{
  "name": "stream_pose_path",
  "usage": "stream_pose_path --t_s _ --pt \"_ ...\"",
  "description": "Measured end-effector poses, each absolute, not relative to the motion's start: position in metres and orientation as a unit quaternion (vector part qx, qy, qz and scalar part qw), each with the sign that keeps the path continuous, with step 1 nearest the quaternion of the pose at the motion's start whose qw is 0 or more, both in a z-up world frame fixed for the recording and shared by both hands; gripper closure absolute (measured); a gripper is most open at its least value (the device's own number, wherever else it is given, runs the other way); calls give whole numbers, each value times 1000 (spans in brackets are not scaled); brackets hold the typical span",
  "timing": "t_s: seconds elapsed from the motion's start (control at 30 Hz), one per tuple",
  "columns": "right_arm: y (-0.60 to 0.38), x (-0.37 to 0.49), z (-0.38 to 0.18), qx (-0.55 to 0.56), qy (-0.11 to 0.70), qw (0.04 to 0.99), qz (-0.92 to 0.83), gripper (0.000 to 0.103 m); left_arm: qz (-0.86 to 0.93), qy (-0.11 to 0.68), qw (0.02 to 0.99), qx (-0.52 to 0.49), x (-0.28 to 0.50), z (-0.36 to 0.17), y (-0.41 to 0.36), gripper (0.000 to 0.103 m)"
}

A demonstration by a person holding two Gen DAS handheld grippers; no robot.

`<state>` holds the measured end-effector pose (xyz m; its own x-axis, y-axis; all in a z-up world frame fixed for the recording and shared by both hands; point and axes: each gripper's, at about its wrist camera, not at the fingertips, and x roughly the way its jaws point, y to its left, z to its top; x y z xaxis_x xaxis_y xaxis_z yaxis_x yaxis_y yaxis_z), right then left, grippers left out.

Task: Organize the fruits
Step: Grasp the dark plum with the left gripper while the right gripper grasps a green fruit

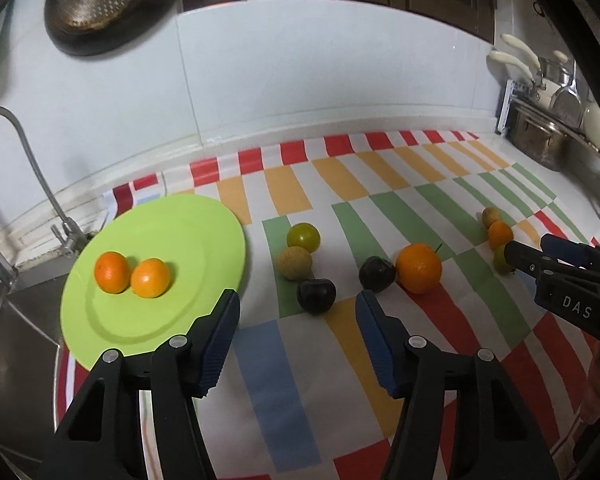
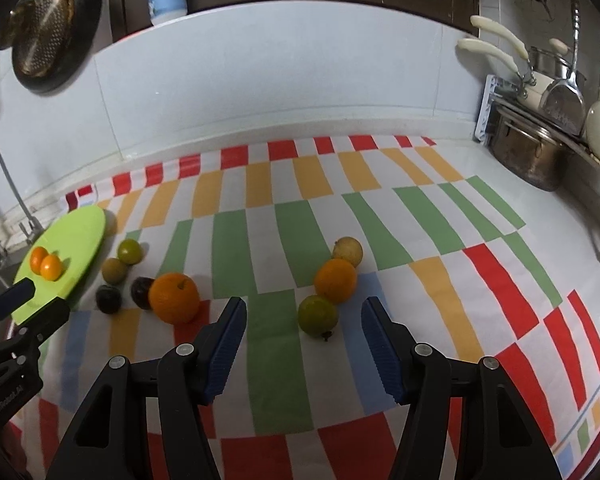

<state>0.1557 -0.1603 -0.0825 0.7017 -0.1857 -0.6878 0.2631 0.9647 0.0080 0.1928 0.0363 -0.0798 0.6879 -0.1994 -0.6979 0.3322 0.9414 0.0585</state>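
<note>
Lying on the striped cloth (image 2: 284, 240), loose fruits are faced by left gripper (image 1: 298, 312) and right gripper (image 2: 304, 320), both fingers spread, nothing pinched; two oranges (image 1: 132, 278) are kept on the green plate (image 1: 204, 232)

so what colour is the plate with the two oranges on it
Lime green plate, clearest in the left wrist view.

The green plate (image 1: 204, 216) looks like smooth, glossy plastic. Under it lies a striped cloth (image 1: 284, 392), matt and flat. The oranges (image 1: 150, 283) have shiny, finely dimpled skin; the dark plums (image 1: 316, 295) are smooth with a dull sheen. Each gripper (image 2: 304, 350) is matt black plastic with ribbed blue pads (image 2: 382, 354). The faucet (image 1: 32, 168) and pot (image 2: 528, 156) are polished metal. The wall tiles (image 2: 260, 80) are glossy.
</note>
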Motion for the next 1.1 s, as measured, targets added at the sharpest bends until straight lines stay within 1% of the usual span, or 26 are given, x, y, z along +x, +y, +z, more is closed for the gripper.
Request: stream_pose_path --t_s 0.17,0.23,0.3,0.53,0.57,0.73,0.8,0.87,1.03,1.1 --pt "-162 162 -91 49 375 916 -134 44 -152 382 907 89 205 -92 34 49" --pt "-161 166 -95 49 380 914 -134 44 -154 388 905 87 210 -96 33 52" --pt "-162 168 -98 51 385 912 -133 48 -158 393 902 86 214 -100 31 55" --pt "-165 175 -107 54 397 906 -139 53 -167 405 895 89 224 -109 26 60" --pt "-165 176 -108 54 398 905 -140 56 -168 406 894 90 225 -110 26 61" --pt "-165 179 -111 54 405 902 -137 61 -170 406 893 90 229 -110 24 62" --pt "-164 179 -113 53 407 902 -136 62 -172 408 892 89 230 -111 23 66" --pt "-166 179 -114 59 411 900 -134 66 -174 410 891 89 231 -112 22 68" --pt "-166 178 -115 57 412 899 -136 73 -179 419 886 86 234 -116 21 74" --pt "-166 178 -114 59 412 899 -136 74 -179 418 886 87 233 -116 20 75"
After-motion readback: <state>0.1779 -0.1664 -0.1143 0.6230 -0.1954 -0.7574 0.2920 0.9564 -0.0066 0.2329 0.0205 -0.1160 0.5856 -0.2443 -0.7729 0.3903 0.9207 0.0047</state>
